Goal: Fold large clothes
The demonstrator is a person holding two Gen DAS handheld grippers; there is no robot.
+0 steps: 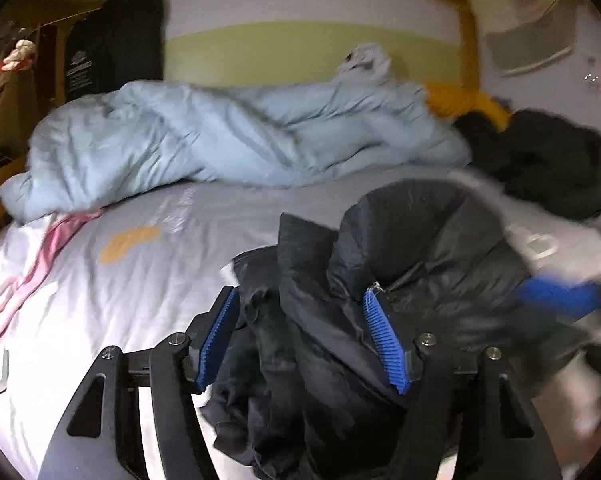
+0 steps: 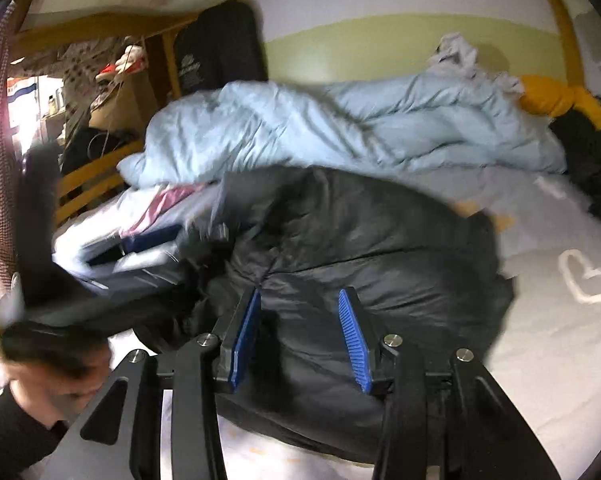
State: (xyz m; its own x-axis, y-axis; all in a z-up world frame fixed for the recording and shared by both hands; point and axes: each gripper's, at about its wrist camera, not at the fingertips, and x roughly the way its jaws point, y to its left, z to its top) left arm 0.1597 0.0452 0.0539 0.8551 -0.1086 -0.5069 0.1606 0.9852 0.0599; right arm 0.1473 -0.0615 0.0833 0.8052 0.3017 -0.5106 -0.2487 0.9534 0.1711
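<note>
Near edge, left wrist view: left gripper (image 1: pixel 300 336), jaws wide, black jacket (image 1: pixel 340 320) bunched between the blue pads; whether they pinch it cannot be told.
Near edge, right wrist view: right gripper (image 2: pixel 300 336), jaws fairly wide over a smooth panel of the jacket (image 2: pixel 360 248); pads apart, no fold of cloth seen clamped.
Task item: black padded jacket, heaped on the near half of the bed sheet (image 1: pixel 120 280), partly crumpled, not yet flat.
Step in hand, judged: spreading or gathering the jacket for a fold. Best done by taking a seam or hem edge, not loose bulk, and pulling both ends taut and level before laying over.
Middle ground: orange patch (image 1: pixel 130 242) and white heart print (image 2: pixel 590 280) on the sheet.
Far: light blue duvet (image 1: pixel 220 132) rumpled across the bed; yellow cloth (image 1: pixel 464 104) and dark garments (image 1: pixel 548 160) far right.
Hard to make out: motion blur throughout; jacket sleeves and collar not distinguishable; blurred shapes at right of left view unclear.
</note>
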